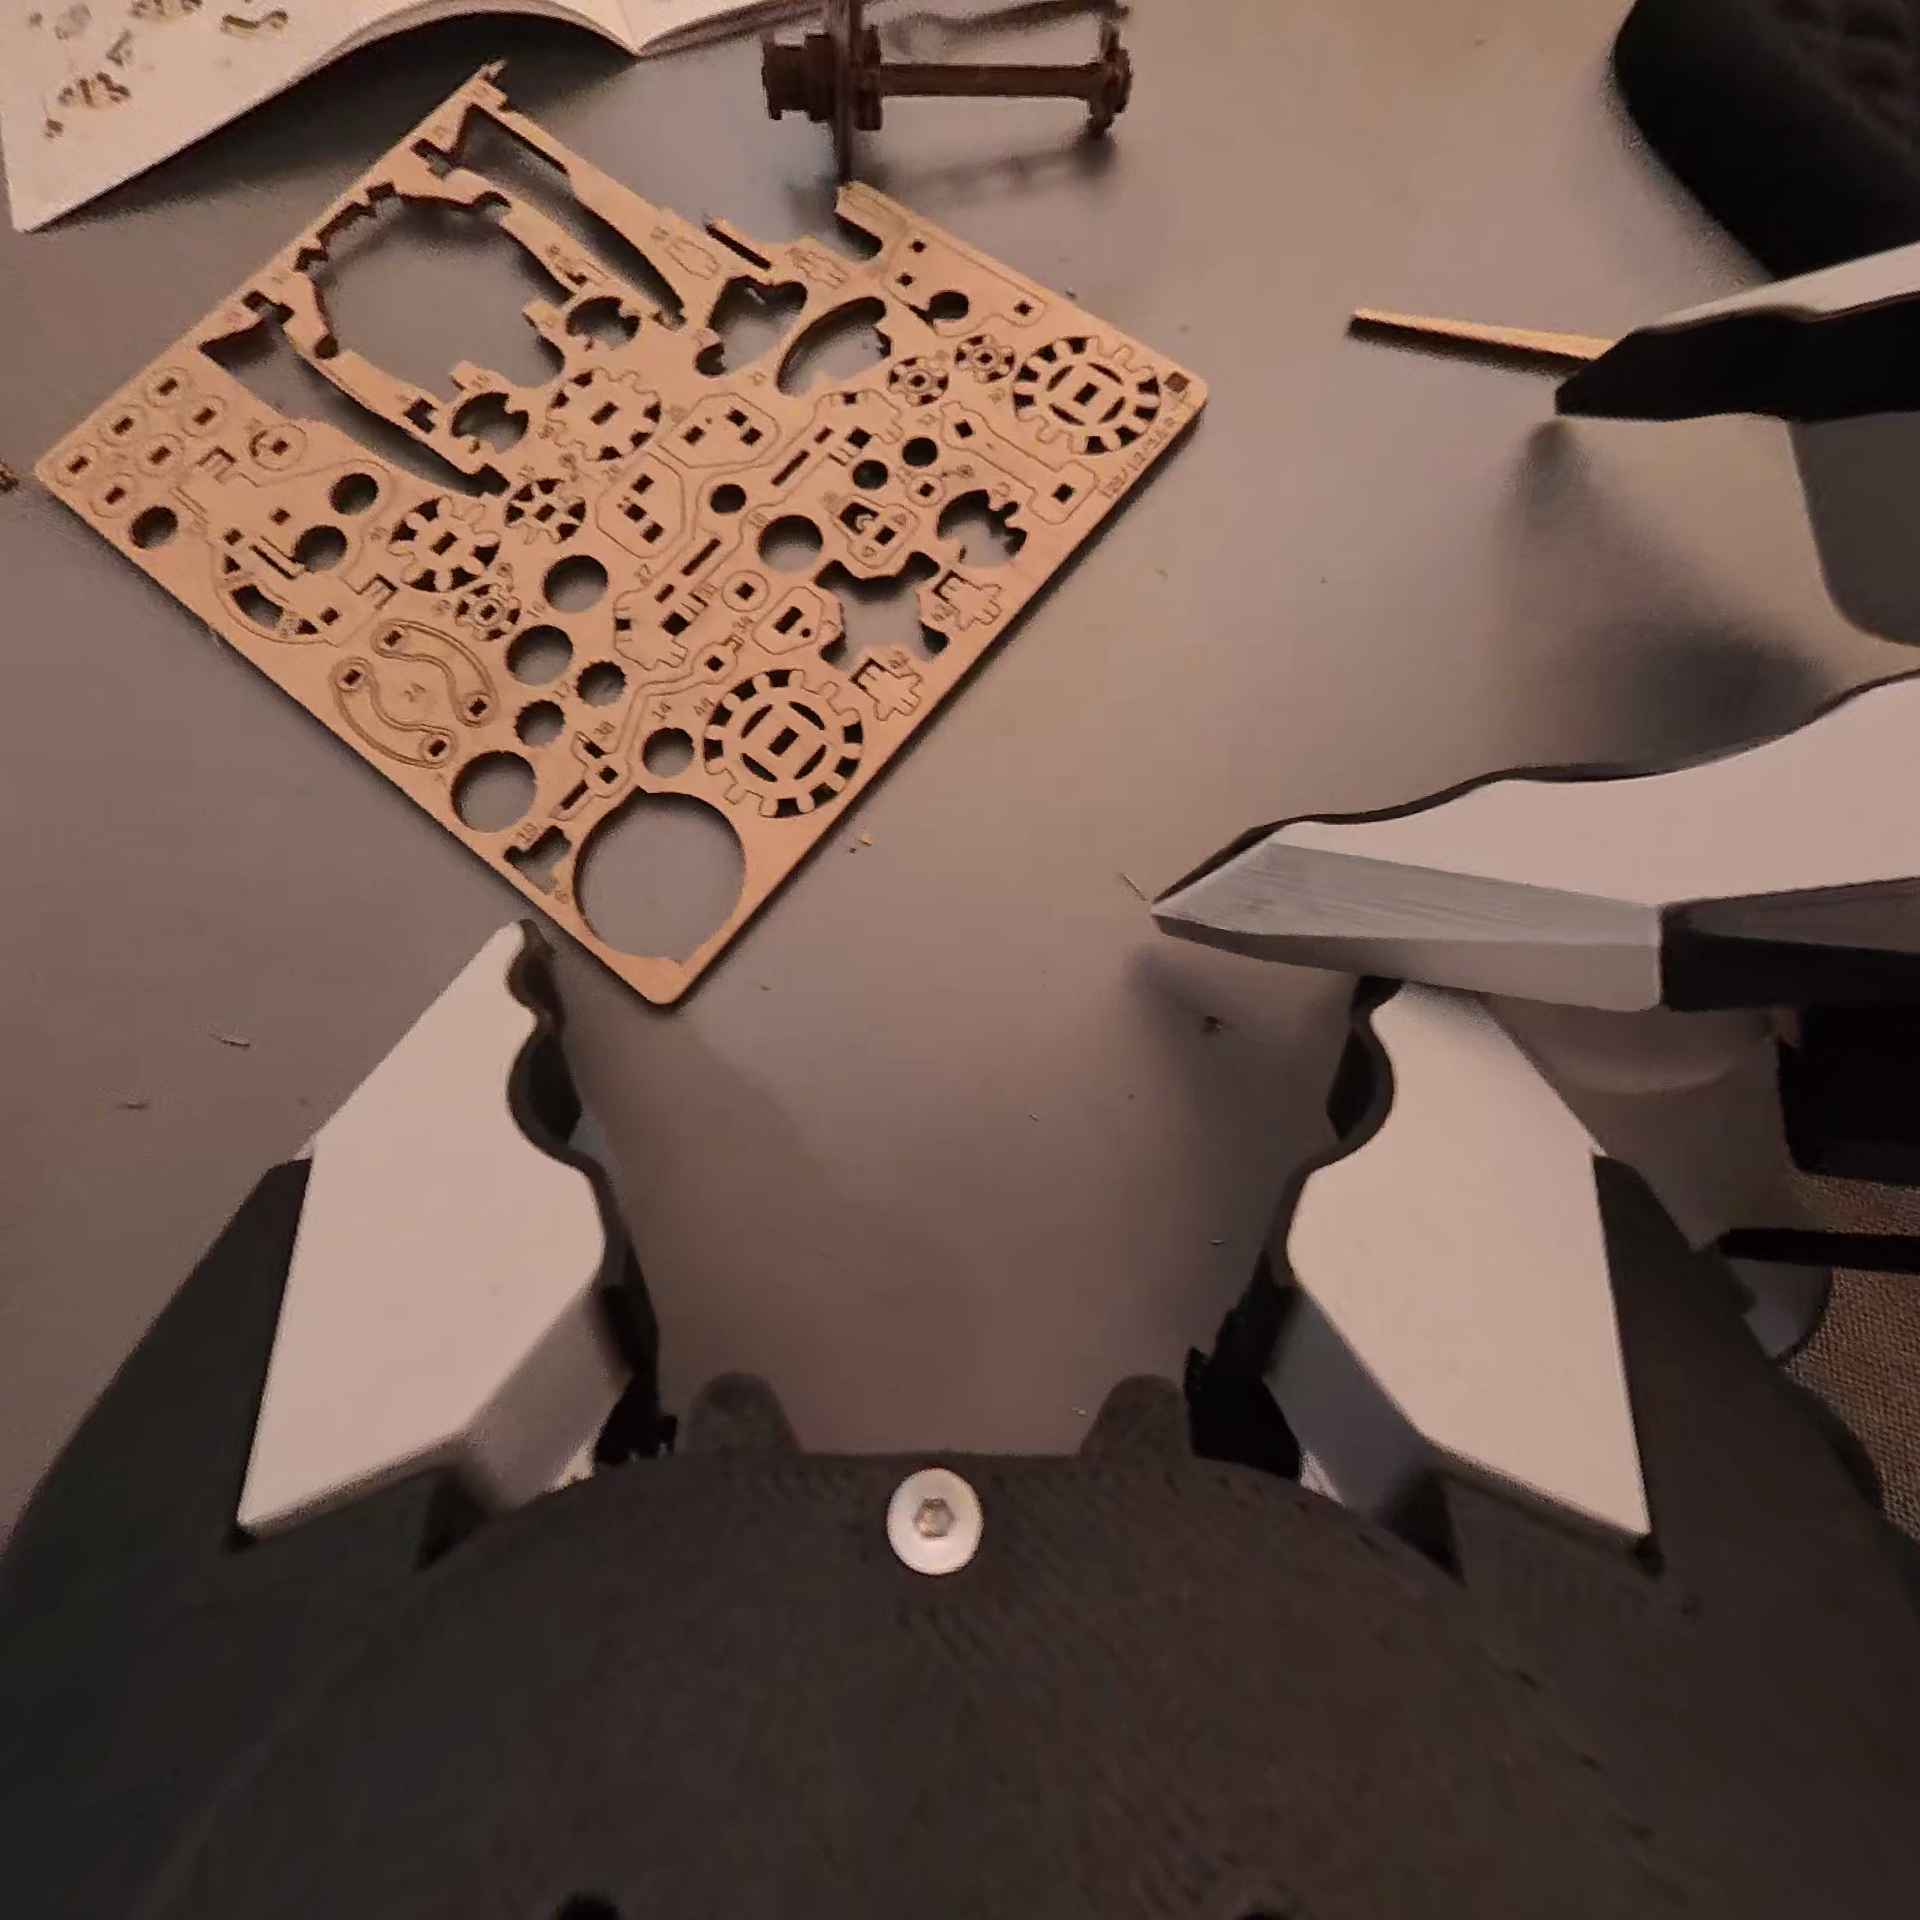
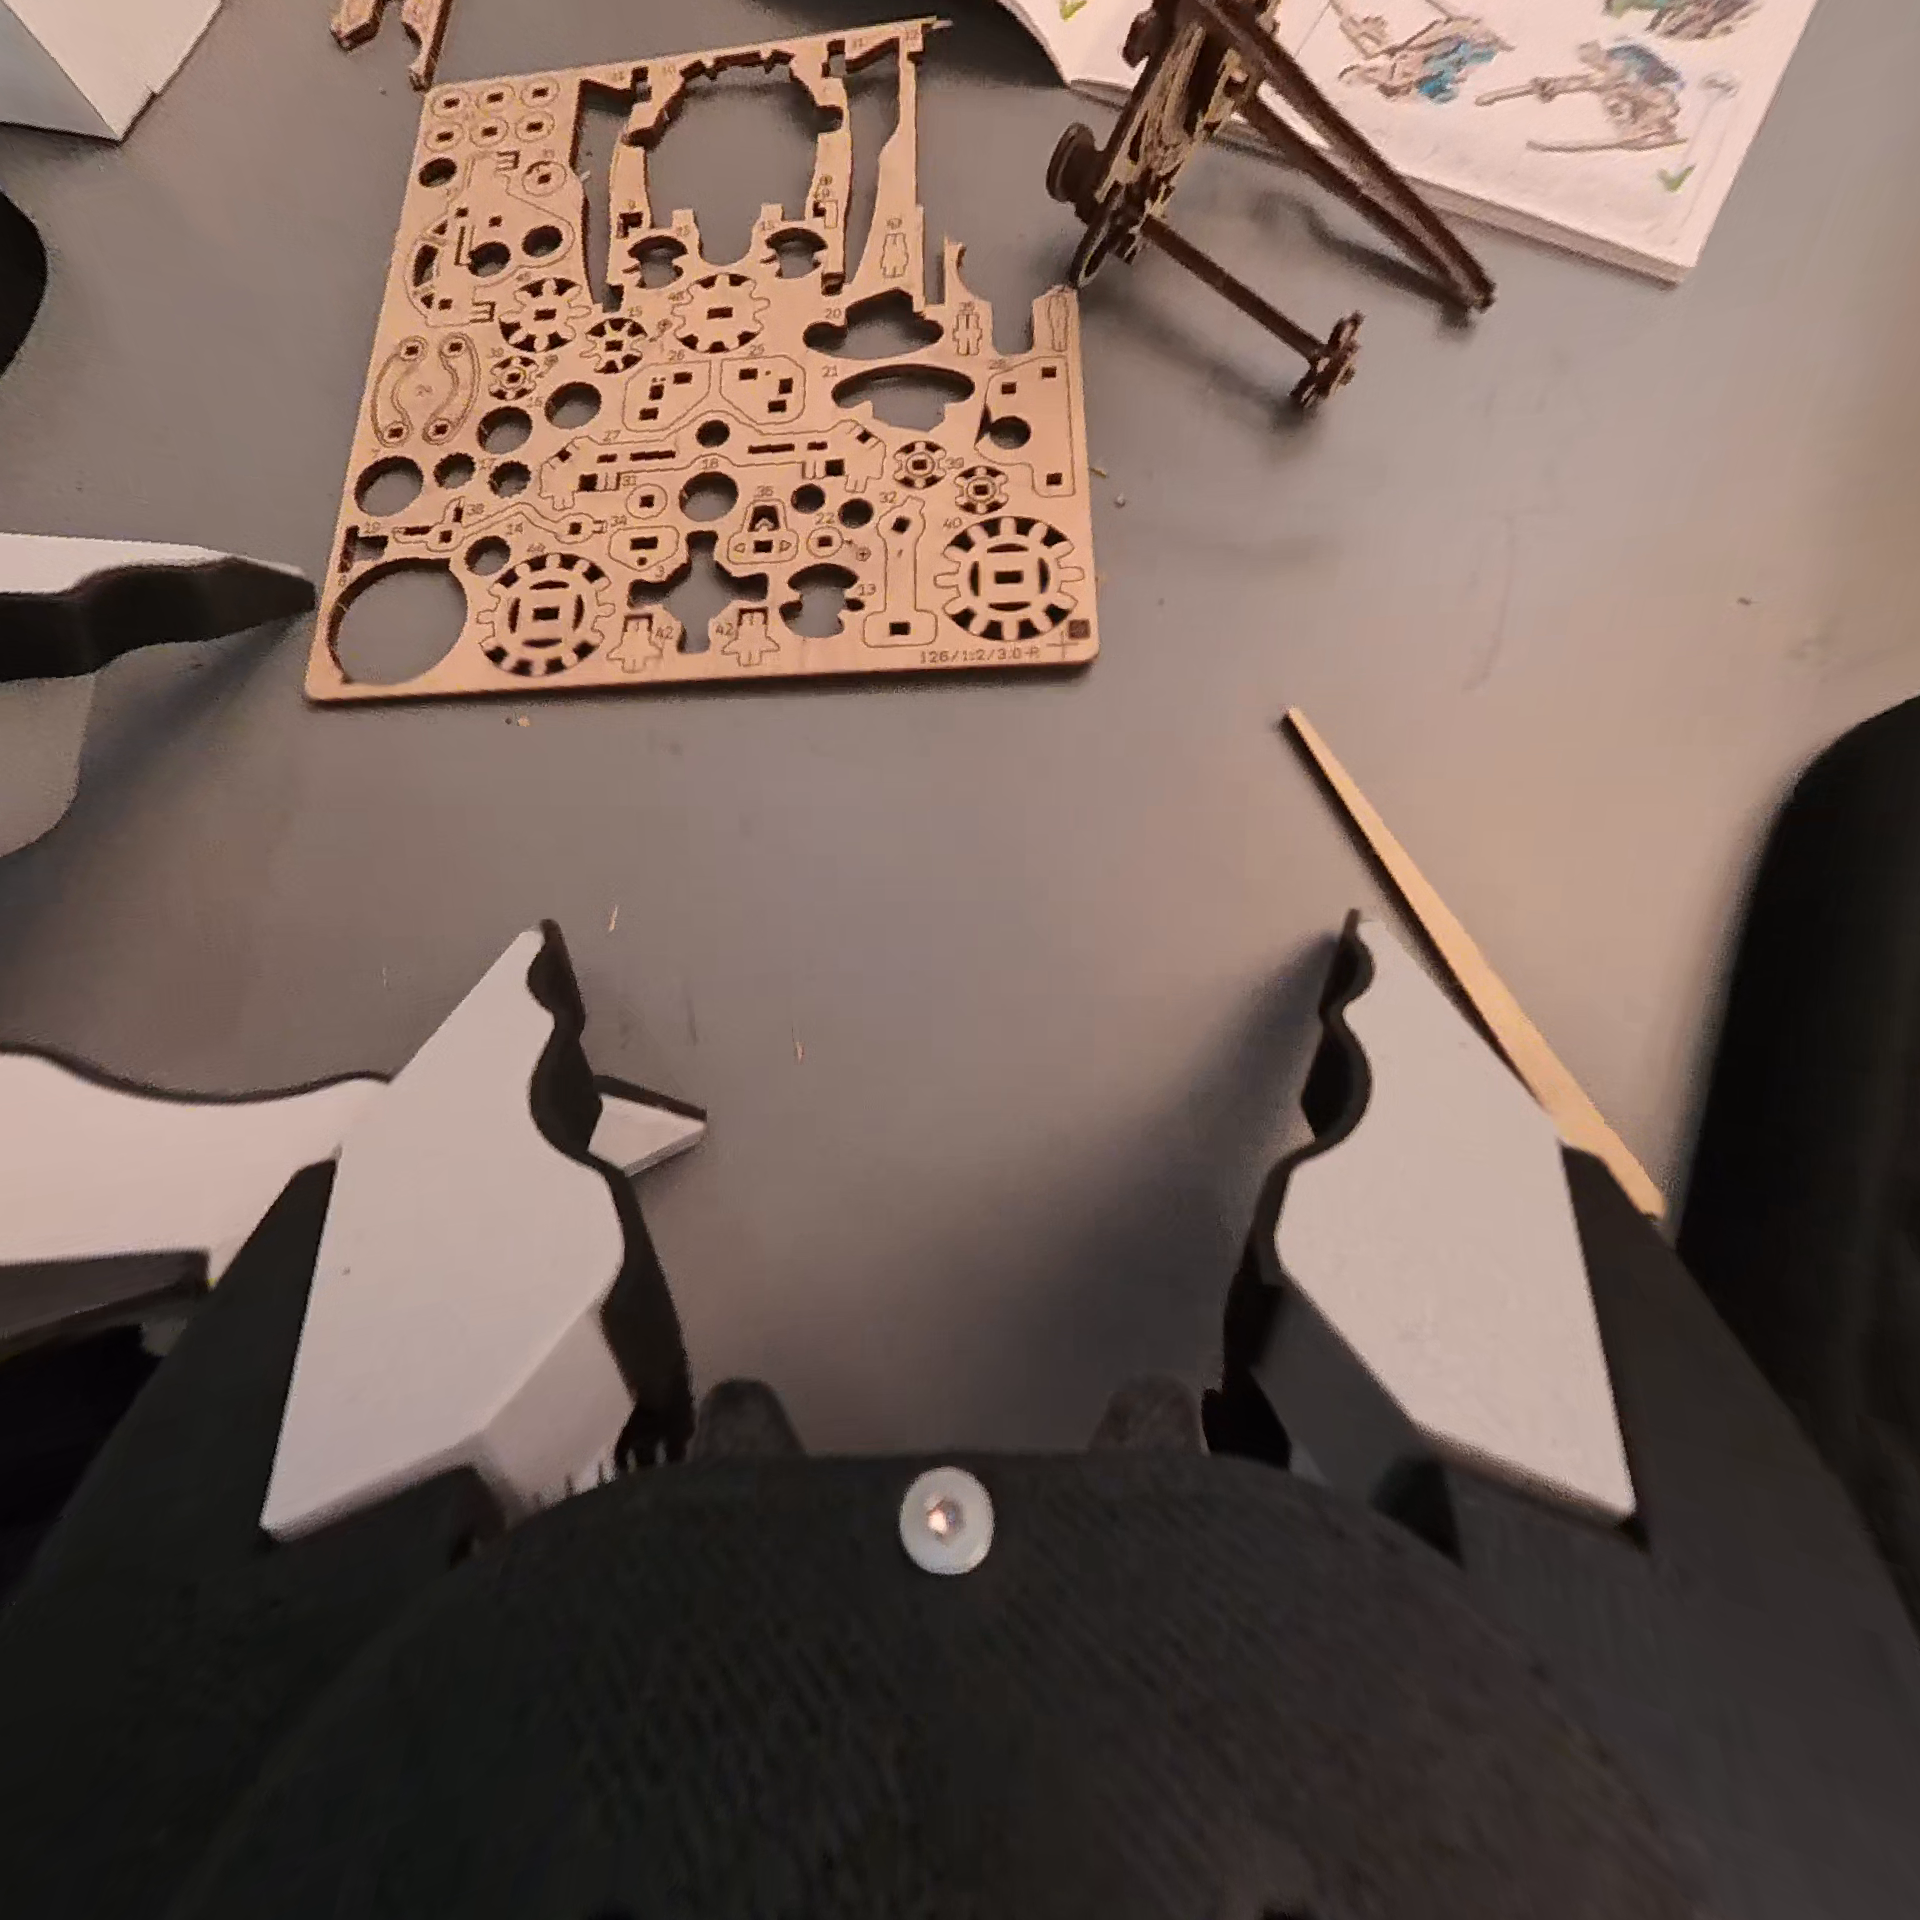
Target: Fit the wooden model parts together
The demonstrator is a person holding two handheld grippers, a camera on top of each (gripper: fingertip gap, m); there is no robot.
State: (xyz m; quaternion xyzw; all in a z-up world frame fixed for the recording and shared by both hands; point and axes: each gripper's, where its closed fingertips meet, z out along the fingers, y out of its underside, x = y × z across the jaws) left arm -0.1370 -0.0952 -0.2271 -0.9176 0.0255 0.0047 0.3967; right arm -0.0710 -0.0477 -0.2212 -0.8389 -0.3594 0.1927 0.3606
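Note:
A light laser-cut wooden parts sheet [image 1: 410, 688] lies flat on the grey table [image 1: 1039, 727], with many parts pushed out of it. It also shows in the right wrist view [image 2: 727, 665]. A dark, partly built wooden model with axles and gears [image 1: 935, 78] stands behind it, seen too in the right wrist view [image 2: 1153, 177]. My left gripper [image 1: 945, 966] is open and empty, just short of the sheet's near corner. My right gripper [image 2: 948, 925] is open and empty, below the sheet. Each gripper shows in the other's view: the right one [image 1: 1356, 655], the left one [image 2: 506, 856].
A thin wooden stick [image 2: 1455, 935] lies right of the sheet, beside my right fingers; it also shows in the left wrist view [image 1: 1475, 335]. An open instruction booklet [image 2: 1558, 104] lies behind the model. A dark bulky object [image 2: 1829, 1039] sits at the right edge. A small wooden offcut [image 2: 395, 31] lies at the back.

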